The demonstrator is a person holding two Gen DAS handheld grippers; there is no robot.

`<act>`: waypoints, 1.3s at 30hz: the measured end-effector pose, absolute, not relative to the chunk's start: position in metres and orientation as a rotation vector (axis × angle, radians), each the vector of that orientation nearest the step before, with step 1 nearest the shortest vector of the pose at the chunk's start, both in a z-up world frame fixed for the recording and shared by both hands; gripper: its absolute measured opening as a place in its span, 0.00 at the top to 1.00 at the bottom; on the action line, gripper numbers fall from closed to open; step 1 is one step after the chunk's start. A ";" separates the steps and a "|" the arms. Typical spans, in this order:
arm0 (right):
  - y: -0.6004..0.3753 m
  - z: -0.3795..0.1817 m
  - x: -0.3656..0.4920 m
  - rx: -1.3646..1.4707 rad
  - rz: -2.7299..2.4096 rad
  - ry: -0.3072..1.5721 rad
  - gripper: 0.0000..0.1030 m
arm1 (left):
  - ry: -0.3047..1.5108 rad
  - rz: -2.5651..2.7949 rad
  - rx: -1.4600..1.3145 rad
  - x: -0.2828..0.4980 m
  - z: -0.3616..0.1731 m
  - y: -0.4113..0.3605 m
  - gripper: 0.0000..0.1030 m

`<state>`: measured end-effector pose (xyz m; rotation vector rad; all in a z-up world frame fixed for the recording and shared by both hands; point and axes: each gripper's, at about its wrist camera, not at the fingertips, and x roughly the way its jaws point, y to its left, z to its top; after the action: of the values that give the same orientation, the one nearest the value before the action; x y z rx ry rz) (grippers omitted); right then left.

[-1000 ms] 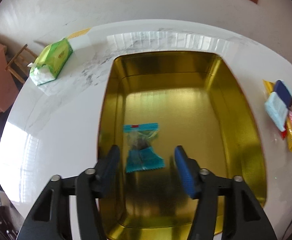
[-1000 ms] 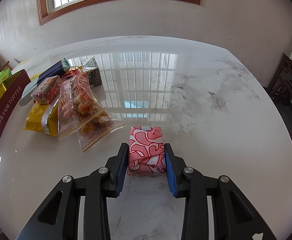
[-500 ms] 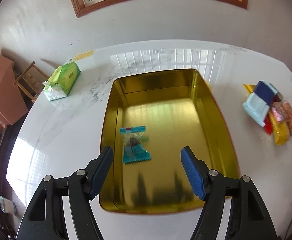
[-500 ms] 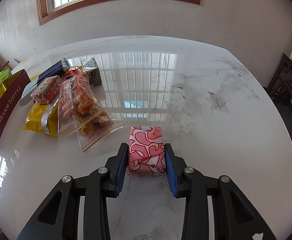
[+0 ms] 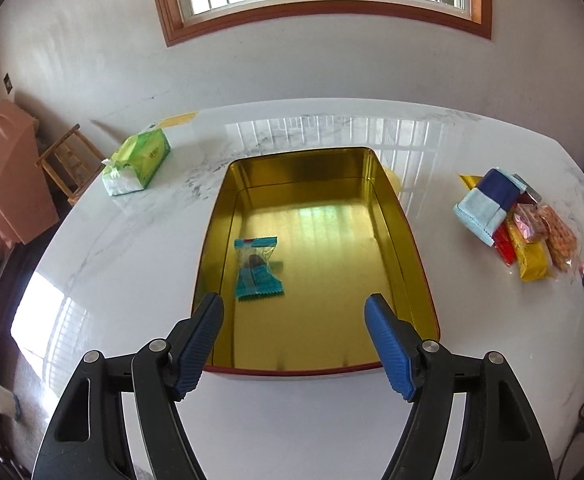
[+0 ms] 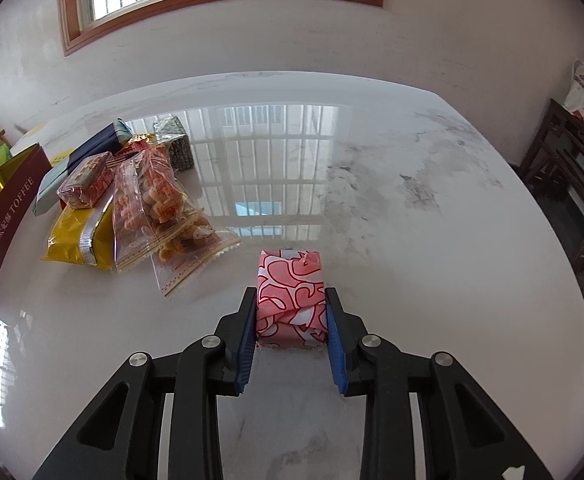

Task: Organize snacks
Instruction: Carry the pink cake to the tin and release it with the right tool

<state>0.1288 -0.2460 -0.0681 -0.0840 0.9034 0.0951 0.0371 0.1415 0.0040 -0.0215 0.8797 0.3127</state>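
the left gripper [image 5: 294, 332] hung above the near end of the gold tin [image 5: 420, 280], its jaws wide apart, just having opened further, with nothing between them. a teal sweet [image 5: 256, 269] lay flat on the tin's floor, toward its left wall. the right gripper [image 6: 290, 322] had just closed its jaws onto a pink heart-patterned packet [image 6: 290, 294], which sat on the white marble table [image 6: 412, 240]. a pile of snacks [image 6: 131, 204] lay to the packet's left, between it and the tin. a green tissue pack [image 5: 137, 160] lay beyond the tin's far left corner.
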 end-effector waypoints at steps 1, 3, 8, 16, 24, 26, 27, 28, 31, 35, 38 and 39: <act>-0.246 -0.066 0.126 -0.084 0.091 0.903 0.73 | 0.880 0.316 -0.020 0.037 0.003 0.141 0.29; -0.247 -0.062 0.121 -0.100 0.072 0.896 0.73 | 0.876 0.320 -0.026 0.035 0.002 0.142 0.29; -0.246 -0.040 0.110 -0.098 0.071 0.865 0.73 | 0.877 0.332 -0.033 0.033 -0.002 0.141 0.28; -0.201 0.007 0.098 -0.134 0.192 0.772 0.73 | 0.889 0.324 -0.074 0.027 -0.006 0.145 0.23; -0.100 0.025 0.089 -0.199 0.446 0.744 0.73 | 0.882 0.349 -0.098 0.016 -0.004 0.157 0.17; -0.079 0.026 0.085 -0.210 0.496 0.744 0.73 | 0.876 0.367 -0.115 0.011 -0.002 0.165 0.17; -0.066 0.027 0.084 -0.217 0.527 0.745 0.73 | 0.875 0.377 -0.125 0.007 -0.002 0.170 0.17; -0.058 0.026 0.084 -0.220 0.546 0.744 0.73 | 0.874 0.387 -0.133 0.004 -0.001 0.175 0.16; -0.027 0.028 0.086 -0.231 0.606 0.749 0.73 | 0.866 0.428 -0.161 -0.006 0.001 0.192 0.15; 0.010 0.029 0.085 -0.259 0.680 0.747 0.73 | 0.853 0.486 -0.211 -0.019 0.004 0.218 0.14; 0.039 0.023 0.086 -0.284 0.729 0.762 0.73 | 0.854 0.529 -0.237 -0.025 0.002 0.231 0.14; 0.046 0.019 0.089 -0.291 0.739 0.776 0.73 | 0.858 0.538 -0.246 -0.027 0.001 0.237 0.14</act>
<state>0.0890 0.0455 0.0190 -0.2906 0.7760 0.7391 -0.0270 0.2365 0.0009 -0.2463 0.8584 0.5384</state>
